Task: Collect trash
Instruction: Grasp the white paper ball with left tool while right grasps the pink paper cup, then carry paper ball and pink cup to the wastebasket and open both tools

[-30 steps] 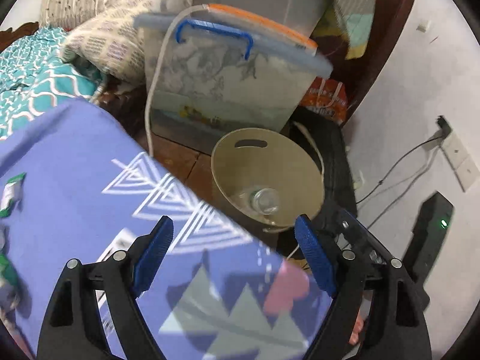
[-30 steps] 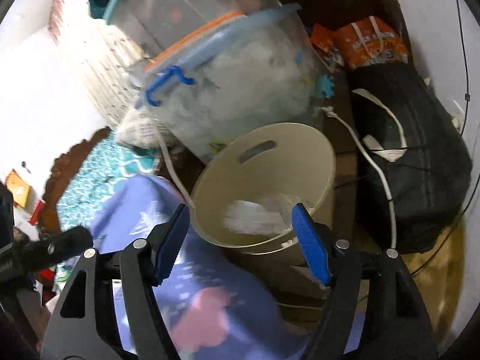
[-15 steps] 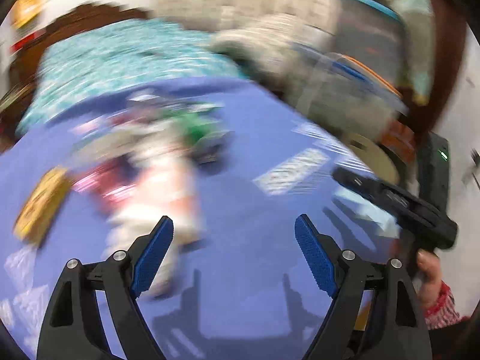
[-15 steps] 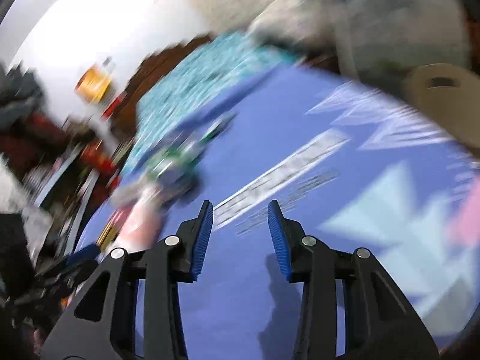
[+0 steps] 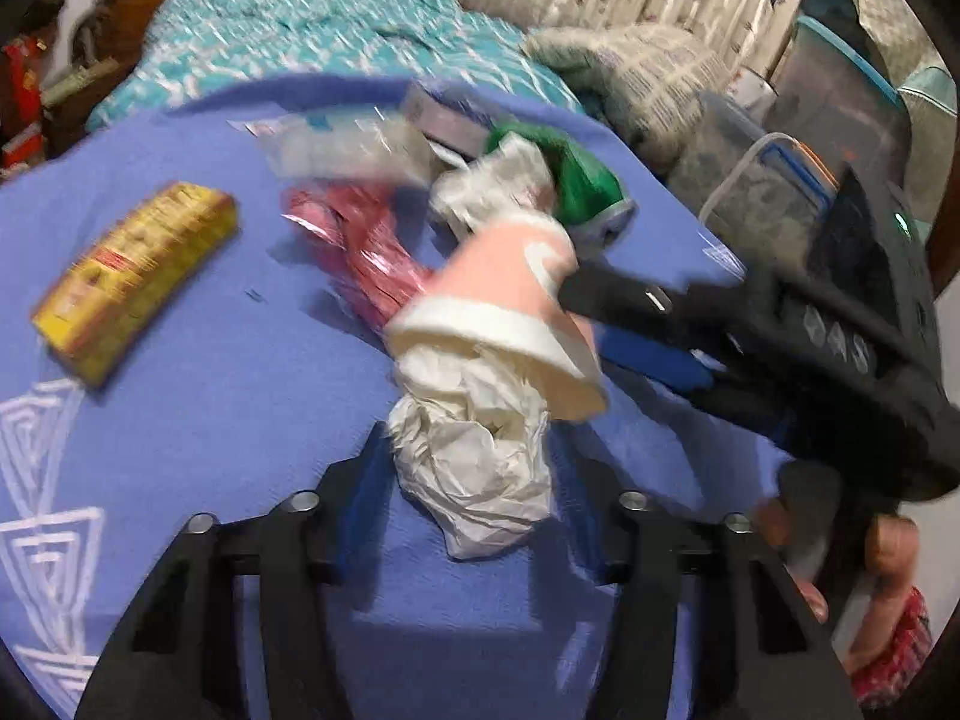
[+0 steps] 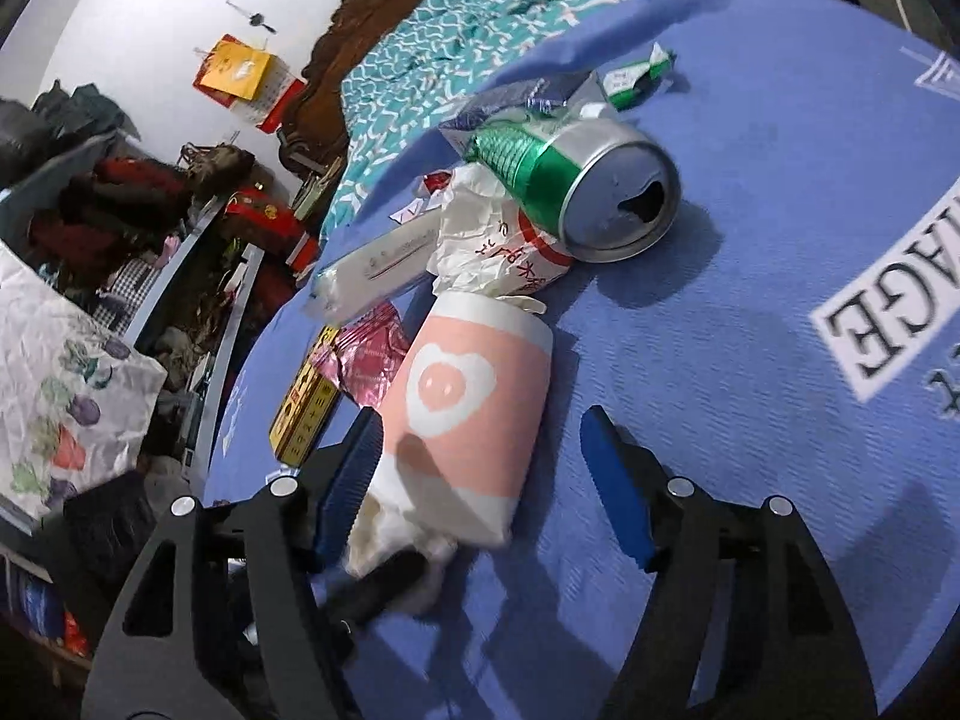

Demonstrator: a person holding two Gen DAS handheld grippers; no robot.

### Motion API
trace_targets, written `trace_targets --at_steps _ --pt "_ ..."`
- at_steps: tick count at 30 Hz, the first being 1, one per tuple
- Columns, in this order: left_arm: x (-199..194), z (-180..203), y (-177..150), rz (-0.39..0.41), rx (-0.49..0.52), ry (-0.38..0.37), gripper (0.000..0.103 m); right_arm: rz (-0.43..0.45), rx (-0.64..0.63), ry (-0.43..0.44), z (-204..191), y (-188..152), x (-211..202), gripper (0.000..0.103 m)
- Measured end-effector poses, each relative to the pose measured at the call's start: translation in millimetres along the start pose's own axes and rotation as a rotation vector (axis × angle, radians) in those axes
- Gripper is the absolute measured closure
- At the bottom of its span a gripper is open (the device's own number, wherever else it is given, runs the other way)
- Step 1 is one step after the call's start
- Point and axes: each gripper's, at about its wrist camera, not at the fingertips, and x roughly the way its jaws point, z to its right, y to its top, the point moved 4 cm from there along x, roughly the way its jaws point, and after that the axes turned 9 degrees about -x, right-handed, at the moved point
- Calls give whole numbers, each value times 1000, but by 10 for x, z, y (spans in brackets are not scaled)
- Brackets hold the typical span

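— Lying on the blue blanket point(image 6: 750, 252), what did your pink paper cup point(image 6: 465, 414) hold?
— Crumpled tissue point(image 5: 474, 450) spilled out; your left gripper point(image 5: 474, 468) straddled it, your right gripper point(image 6: 480, 462) straddled the cup, both spread.

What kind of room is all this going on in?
Most likely a bedroom in a home. A bed with a teal patterned bedspread sits against a carved wooden headboard, pillows are piled nearby, and plastic storage bins stand beside it. Litter lies on a blue blanket.
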Motion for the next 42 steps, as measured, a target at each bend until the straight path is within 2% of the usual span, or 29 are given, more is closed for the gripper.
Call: trace_targets --at_steps 3,4,8,9,10,16,18,20,22,25,28,32,35,36,37,38,42 --pt "-105 -40 -79 16 10 -31 57 -3 -14 -10 -31 3 63 32" --pt "-152 -69 -112 18 9 -35 57 -7 -31 -14 -61 -22 84 39" --pt "-382 -284 -264 24 -23 -55 57 -21 -75 -17 -222 -134 131 55" --pt "-458 -367 -300 34 -38 -49 57 -6 -82 -19 -243 -160 82 62" --pt "-531 -469 -308 46 -59 -37 57 10 -87 -13 -259 -182 10 65" --pt "-827 -841 -208 110 -176 -12 56 87 -131 -46 -270 -295 -466 71" --pt "-868 -840 -158 121 -180 -23 56 154 -165 -92 -274 -287 -729 71" --pt "-863 -773 -134 120 -168 -41 56 269 -266 -214 -336 -292 -1089 71" --pt "-825 -690 -120 107 -146 -66 56 327 -337 -293 -359 -316 -1326 71" --pt "-708 -461 -144 67 -99 -111 56 301 -368 -334 -311 -404 -1428 71" --pt "-578 -232 -210 33 -48 -132 56 236 -340 -303 -220 -552 -1345 71" --pt "-404 -57 -268 2 5 -100 54 170 -264 -231 -91 -711 -1197 69" --pt "-280 -11 -270 -34 3 -87 52 142 -158 -142 79 -734 -1153 65" --pt "-252 4 -272 -42 1 -86 51 135 -130 -115 138 -742 -1142 61" --pt "-228 21 -269 -48 1 -87 50 123 -103 -93 187 -746 -1120 52" --pt "-202 51 -268 -55 3 -90 50 111 -74 -64 243 -754 -1093 49" --pt "-135 161 -245 -63 32 -89 50 85 -20 -7 308 -818 -993 47"
